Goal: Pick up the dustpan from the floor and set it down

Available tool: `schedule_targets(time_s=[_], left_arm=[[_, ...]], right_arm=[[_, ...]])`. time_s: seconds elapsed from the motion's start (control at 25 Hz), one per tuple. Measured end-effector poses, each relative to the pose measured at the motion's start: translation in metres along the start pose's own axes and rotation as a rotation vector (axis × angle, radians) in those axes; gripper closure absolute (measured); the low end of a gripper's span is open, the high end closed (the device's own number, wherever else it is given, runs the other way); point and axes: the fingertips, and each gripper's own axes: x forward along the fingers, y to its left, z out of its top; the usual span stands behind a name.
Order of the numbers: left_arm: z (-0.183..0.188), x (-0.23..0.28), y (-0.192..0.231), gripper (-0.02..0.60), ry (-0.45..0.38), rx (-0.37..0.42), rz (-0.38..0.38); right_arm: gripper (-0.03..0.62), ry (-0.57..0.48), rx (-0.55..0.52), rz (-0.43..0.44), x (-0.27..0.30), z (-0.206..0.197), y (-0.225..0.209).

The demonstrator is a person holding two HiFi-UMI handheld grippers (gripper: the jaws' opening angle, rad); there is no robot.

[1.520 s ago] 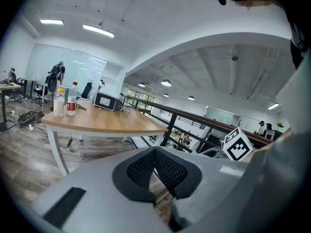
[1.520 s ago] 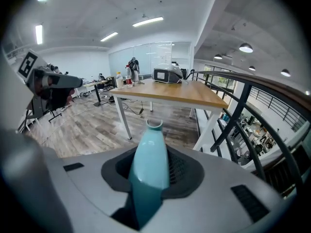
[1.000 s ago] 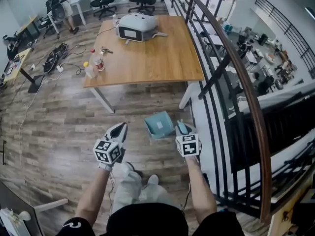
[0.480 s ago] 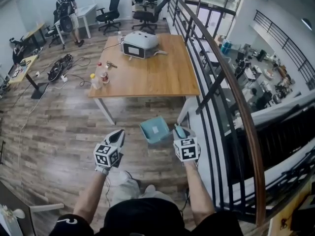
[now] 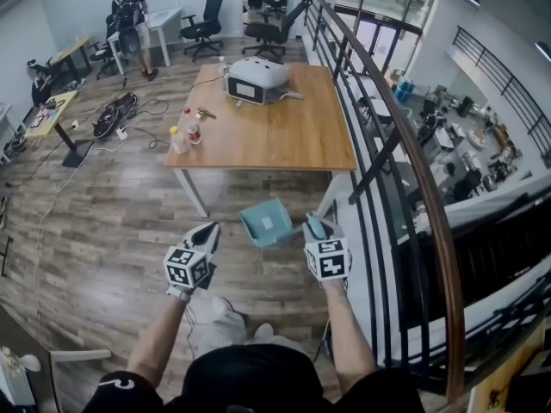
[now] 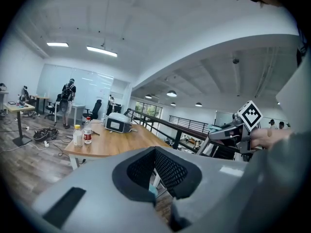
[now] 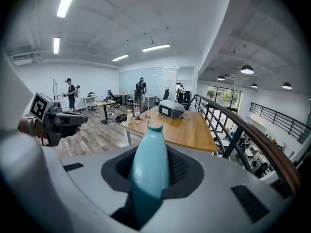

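Right tongs (image 5: 315, 227): closed on the handle (image 7: 149, 171) of the teal dustpan (image 5: 265, 222). The right gripper view showed the handle standing between the two jaws, running forward and up out of the pads, with both pads against it.

Dustpan: held clear of the wooden floor (image 5: 112, 205). In the head view its pan lay forward and to the left of the right tongs, between the two tongs and the near edge of the surface (image 5: 284, 136). The pan appeared just beside the near right leg of the surface, with its open face turned upward. It touched nothing other than the right tongs.

Left tongs (image 5: 207, 233): jaws drawn together to a narrow seam and holding nothing. They were level with the right tongs, with the dustpan between the two in the head view and apart from the left one. Each gripper view showed the other tongs off to its side.

Surroundings: the surface carried a white box-shaped device (image 5: 256, 81) at its far end. Two bottles (image 5: 177, 139) stood close together near its left edge. A dark railing with a brown handrail (image 5: 435, 212) ran along the right side of the surface and past the right arm. Cables (image 5: 110, 117) lay in a heap on the floor to the left. A person (image 5: 129, 7) stood at the far end of the room near black office chairs (image 5: 207, 24).
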Motion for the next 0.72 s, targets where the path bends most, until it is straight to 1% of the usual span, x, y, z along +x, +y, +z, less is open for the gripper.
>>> schedule_targets(time_s=[0.24,0.32,0.44,0.72], left_arm=[[0.003,-0.005,-0.003,0.583,-0.003,0.014,-0.003],[0.002,-0.006,-0.007,0.583,0.001,0.019,-0.01],[0.002,-0.005,-0.014,0.583,0.007,0.026,-0.025],[-0.002,0.007,-0.036,0.583,0.026,0.045,-0.075]], right_arm=[[0.503,-0.016,-0.007,-0.007,-0.005,0.002,0.001],[0.503,-0.005,-0.002,-0.005,-0.009,-0.002,0.004],[0.503,0.011,0.007,-0.008,-0.014,-0.007,0.003],[0.503,0.011,0.026,-0.041,-0.032,-0.024,-0.012]])
